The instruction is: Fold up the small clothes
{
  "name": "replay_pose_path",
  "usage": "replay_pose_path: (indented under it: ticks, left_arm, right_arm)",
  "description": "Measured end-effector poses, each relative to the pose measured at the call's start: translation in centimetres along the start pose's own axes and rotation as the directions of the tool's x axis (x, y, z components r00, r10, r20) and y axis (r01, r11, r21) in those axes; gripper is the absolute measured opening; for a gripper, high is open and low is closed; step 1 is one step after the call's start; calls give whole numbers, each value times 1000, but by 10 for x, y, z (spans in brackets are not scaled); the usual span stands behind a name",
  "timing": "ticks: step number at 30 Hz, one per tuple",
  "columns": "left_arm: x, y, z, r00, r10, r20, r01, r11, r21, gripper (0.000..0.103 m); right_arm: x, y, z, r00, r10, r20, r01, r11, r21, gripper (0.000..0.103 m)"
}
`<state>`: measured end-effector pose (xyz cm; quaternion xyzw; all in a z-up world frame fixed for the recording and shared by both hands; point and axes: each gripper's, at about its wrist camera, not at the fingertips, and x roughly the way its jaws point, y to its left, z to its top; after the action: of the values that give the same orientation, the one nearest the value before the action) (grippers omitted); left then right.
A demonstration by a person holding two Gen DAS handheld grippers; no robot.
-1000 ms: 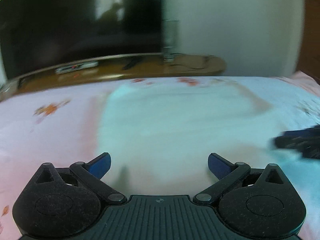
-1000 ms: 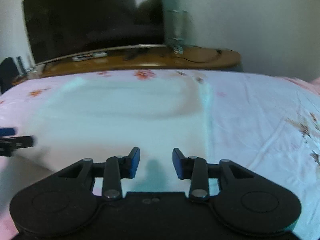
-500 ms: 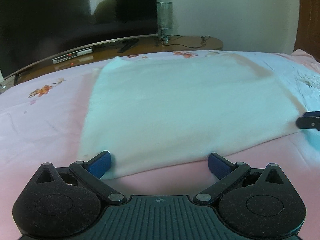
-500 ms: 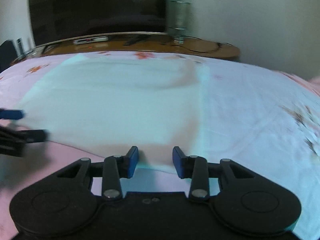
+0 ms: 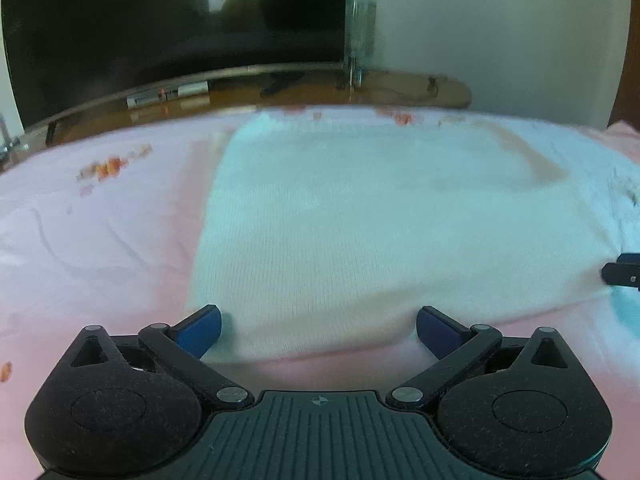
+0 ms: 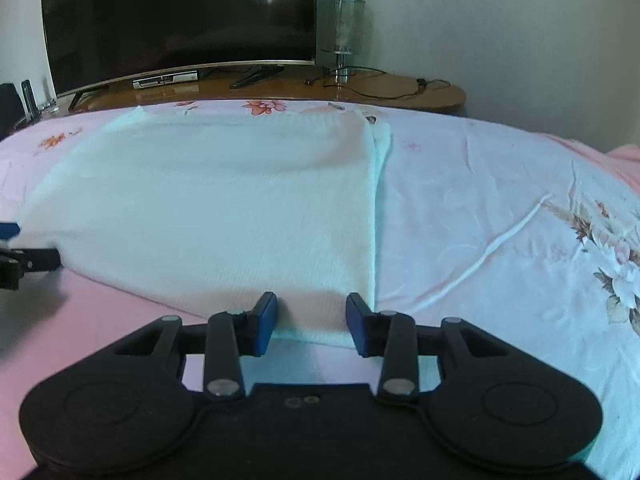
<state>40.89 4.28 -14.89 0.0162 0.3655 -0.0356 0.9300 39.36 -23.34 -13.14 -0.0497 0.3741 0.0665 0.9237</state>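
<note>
A white cloth [image 6: 216, 208] lies flat on the bed [image 6: 500, 220], which has a pink sheet with flowers. The left tool [image 5: 318, 330] is spread wide at the cloth's near left corner, and its blue fingers [image 5: 200, 330] hold nothing. The right tool [image 6: 312, 322] is partly spread at the near right corner, with the cloth's edge between its fingers. Behind the bed, a TV [image 6: 176, 20] stands on a brown desk [image 6: 400, 92].
</note>
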Motion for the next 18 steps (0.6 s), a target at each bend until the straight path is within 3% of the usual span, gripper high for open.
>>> replay_pose_path:
  ticks: [2, 4, 6, 18]
  left_arm:
    - [9, 3, 0, 999, -3, -54, 2, 1000, -24, 103]
    - [14, 5, -2, 998, -9, -55, 7, 1000, -29, 103]
    - [16, 4, -2, 998, -7, -63, 5, 1000, -26, 103]
    - [9, 7, 5, 994, -11, -104, 6, 999, -48, 103]
  right_arm:
    - [-4, -4, 1, 1000, 3, 23, -3, 1000, 14, 38]
    - [6, -4, -1, 1000, -26, -17, 26, 1000, -4, 38]
    - [9, -5, -3, 999, -35, -14, 35, 999, -2, 45]
    - [8, -12, 2, 999, -19, -49, 21, 998, 59, 47]
